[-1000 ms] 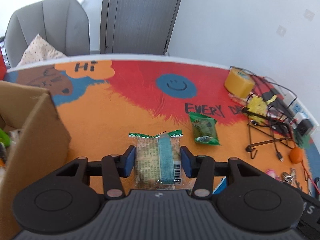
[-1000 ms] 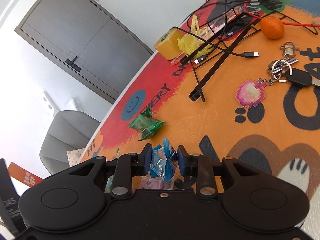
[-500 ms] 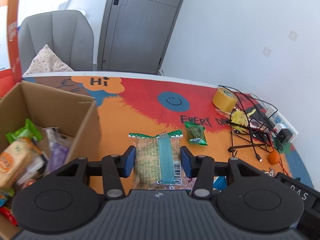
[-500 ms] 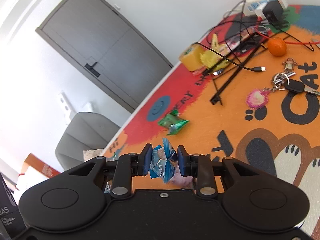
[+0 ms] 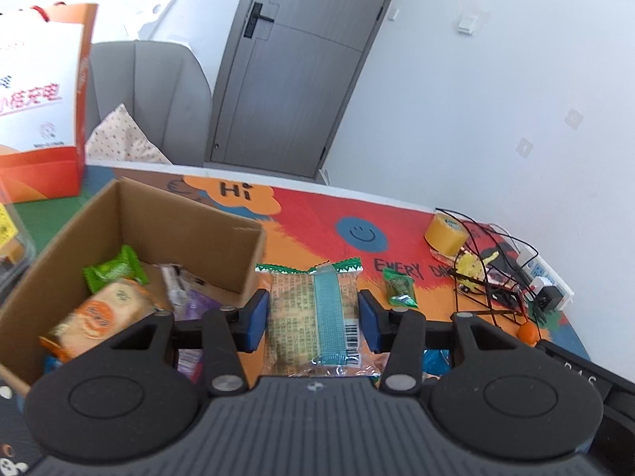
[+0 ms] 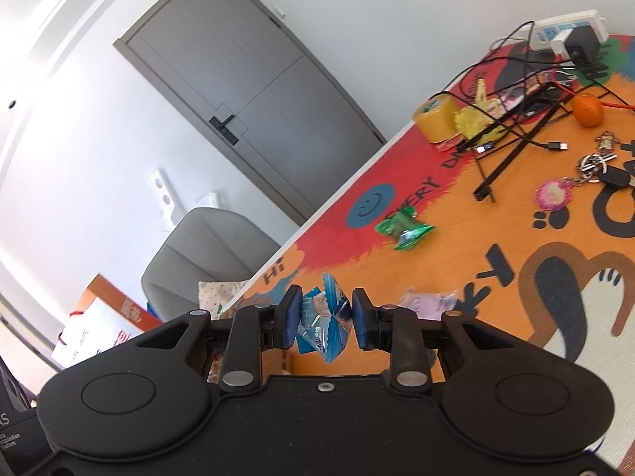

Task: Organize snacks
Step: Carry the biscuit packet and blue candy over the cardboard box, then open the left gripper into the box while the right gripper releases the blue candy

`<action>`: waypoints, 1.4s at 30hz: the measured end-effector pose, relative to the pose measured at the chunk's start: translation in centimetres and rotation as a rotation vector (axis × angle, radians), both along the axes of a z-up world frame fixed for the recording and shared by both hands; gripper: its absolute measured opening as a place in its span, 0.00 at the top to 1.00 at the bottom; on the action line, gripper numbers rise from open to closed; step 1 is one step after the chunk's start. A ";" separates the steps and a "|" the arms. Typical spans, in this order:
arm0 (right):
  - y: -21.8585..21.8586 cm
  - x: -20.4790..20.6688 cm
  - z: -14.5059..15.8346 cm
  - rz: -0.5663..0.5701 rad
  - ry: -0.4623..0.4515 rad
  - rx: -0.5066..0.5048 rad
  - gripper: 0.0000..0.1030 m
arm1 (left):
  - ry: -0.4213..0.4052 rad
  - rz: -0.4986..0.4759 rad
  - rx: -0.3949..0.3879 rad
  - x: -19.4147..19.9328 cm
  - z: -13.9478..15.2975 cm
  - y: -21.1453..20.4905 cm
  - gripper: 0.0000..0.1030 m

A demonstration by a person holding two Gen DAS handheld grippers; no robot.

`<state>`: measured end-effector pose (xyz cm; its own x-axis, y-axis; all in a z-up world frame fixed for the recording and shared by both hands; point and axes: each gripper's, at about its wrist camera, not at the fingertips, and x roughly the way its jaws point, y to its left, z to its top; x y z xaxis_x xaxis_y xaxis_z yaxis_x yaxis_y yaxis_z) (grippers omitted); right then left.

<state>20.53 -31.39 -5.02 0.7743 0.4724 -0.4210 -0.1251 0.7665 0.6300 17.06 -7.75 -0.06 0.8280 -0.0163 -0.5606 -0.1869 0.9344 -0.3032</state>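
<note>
White walls and a grey door (image 5: 293, 71) back a table covered by a bright orange-and-red cartoon mat (image 5: 309, 222). At the near left of the mat stands an open cardboard box (image 5: 166, 214) with snacks already inside: a green packet (image 5: 113, 269), an orange-labelled biscuit pack (image 5: 99, 313) and a purple wrapper (image 5: 194, 301).

Just right of the box, the left gripper (image 5: 313, 315) pinches a clear cracker pack (image 5: 313, 317) with a teal stripe and a green zigzag top edge; its blue pads press on the pack's two sides, and the pack is lifted off the mat beside the box's right wall. The right gripper (image 6: 324, 317) has its pads squeezed on a small crumpled blue packet (image 6: 323, 323), held above the mat.

Farther out, a small green snack bag (image 6: 403, 228) lies on the mat near the blue smiley face (image 6: 369, 204). A pink wrapper (image 6: 426, 303) lies just right of the right gripper. Toward the far right corner sit a roll of yellow tape (image 5: 446, 234), a tangle of black cables with a wire stand (image 6: 512, 135), an orange fruit (image 6: 587, 110), keys with a pink charm (image 6: 553, 194) and a white power strip (image 6: 567, 27). Behind the table are a grey chair (image 5: 147, 91) with a dotted cushion (image 5: 119, 139), and an orange-and-white paper bag (image 5: 43, 99) stands at the far left.
</note>
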 end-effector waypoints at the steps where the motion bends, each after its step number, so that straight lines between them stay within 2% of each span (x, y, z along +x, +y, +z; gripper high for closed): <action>1: 0.3 -0.2 0.0 0.006 -0.003 -0.001 0.72 | -0.004 0.002 -0.001 -0.3 0.0 0.3 0.54; 18: 7.2 -1.8 0.5 0.145 -0.041 -0.057 0.72 | -0.007 0.079 -0.033 -4.4 -0.5 7.2 0.54; 22: 8.3 -1.9 0.6 0.200 -0.025 -0.020 0.72 | -0.007 0.092 -0.041 -5.0 -0.5 8.7 0.54; 28: 10.8 -2.4 1.1 0.245 -0.036 -0.040 0.72 | -0.012 0.139 -0.034 -5.8 -0.7 11.1 0.54; 33: 13.0 -2.7 1.1 0.286 -0.036 -0.059 0.72 | -0.029 0.149 -0.034 -6.3 -0.3 12.2 0.48; 40: 14.8 -2.5 1.3 0.318 -0.032 -0.079 0.72 | -0.040 0.171 -0.044 -6.9 0.0 13.3 0.44; 42: 15.4 -2.4 1.3 0.327 -0.035 -0.080 0.72 | -0.040 0.178 -0.050 -7.0 0.1 13.7 0.39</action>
<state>18.14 -15.99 -3.67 0.6019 0.6649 -0.4424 -0.3935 0.7289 0.5602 10.04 5.96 0.01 0.8418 0.1056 -0.5293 -0.3349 0.8712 -0.3589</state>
